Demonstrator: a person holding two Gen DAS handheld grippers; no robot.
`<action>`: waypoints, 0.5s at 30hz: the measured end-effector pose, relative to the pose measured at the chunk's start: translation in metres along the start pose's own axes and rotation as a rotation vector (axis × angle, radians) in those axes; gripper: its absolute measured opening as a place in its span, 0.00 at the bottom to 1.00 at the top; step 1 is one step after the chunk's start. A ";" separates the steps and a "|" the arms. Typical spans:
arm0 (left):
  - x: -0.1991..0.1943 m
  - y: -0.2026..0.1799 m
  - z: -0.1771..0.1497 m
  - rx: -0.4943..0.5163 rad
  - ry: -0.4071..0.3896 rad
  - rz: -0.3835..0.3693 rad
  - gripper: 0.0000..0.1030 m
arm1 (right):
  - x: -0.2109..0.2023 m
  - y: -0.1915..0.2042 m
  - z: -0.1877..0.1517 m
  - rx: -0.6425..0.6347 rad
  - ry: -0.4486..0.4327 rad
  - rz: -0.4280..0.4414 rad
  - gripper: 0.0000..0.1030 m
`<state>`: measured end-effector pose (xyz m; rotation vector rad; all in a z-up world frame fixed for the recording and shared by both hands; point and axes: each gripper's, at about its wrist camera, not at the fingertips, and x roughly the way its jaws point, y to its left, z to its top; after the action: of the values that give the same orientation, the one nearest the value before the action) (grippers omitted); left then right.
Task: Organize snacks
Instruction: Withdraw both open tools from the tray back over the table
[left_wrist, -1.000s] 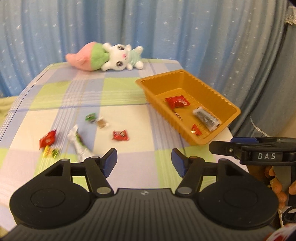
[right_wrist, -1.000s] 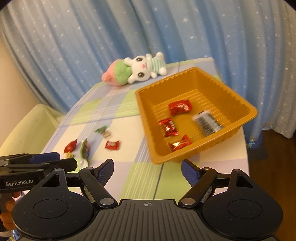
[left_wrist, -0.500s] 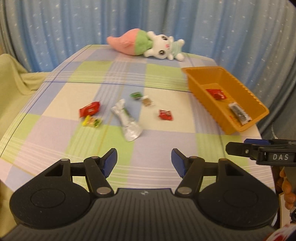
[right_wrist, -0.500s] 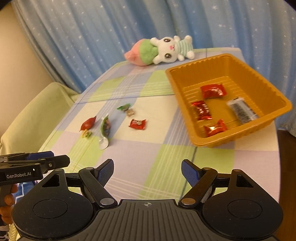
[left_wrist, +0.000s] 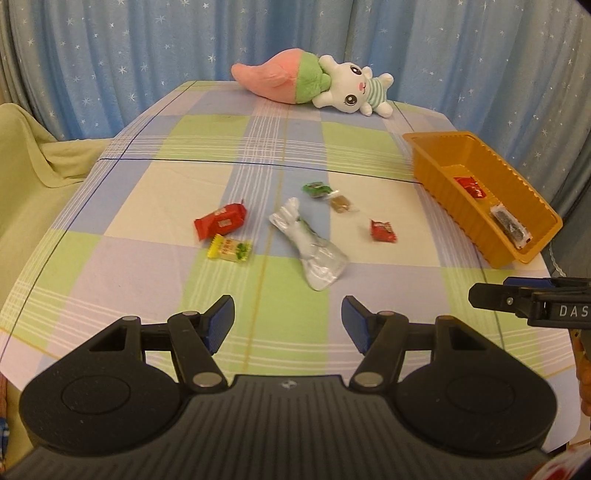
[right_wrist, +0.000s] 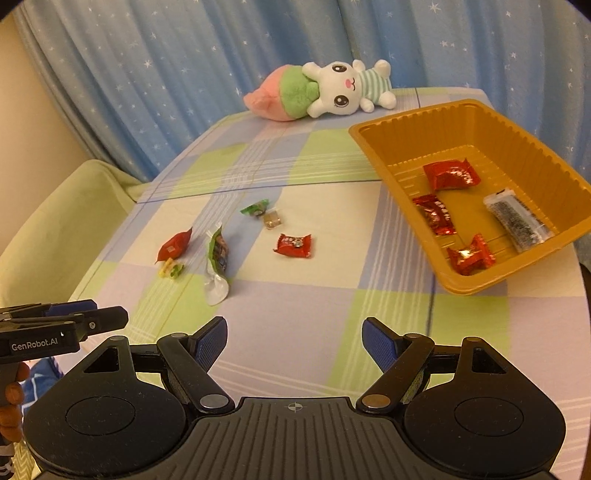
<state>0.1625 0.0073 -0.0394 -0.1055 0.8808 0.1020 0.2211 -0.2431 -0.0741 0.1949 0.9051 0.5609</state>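
In the left wrist view the orange tray wall is hiding part of its snacks. The picture's edge is cutting off the right hand-held gripper, and wrapper print is staying too small to read

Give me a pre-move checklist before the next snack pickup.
1. Left hand-held gripper open and empty: ok.
2. Right hand-held gripper open and empty: ok.
3. Orange tray has bare floor left for more snacks: ok.
4. Loose snacks on the tablecloth in plain view, silver packet nearest the left hand-held gripper: ok.
5. Small red candy lies apart from the other snacks: ok.
6. Plush rabbit away from the tray path: ok.
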 end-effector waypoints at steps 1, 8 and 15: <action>0.002 0.005 0.001 0.001 0.002 -0.003 0.60 | 0.003 0.004 0.001 0.003 0.002 -0.002 0.77; 0.022 0.034 0.007 0.022 0.019 -0.014 0.59 | 0.030 0.023 0.004 0.016 0.014 -0.037 0.77; 0.052 0.051 0.012 0.106 0.034 -0.023 0.50 | 0.049 0.030 0.005 0.065 0.021 -0.085 0.77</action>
<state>0.1980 0.0618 -0.0744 -0.0184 0.9171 0.0321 0.2381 -0.1912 -0.0932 0.2082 0.9485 0.4562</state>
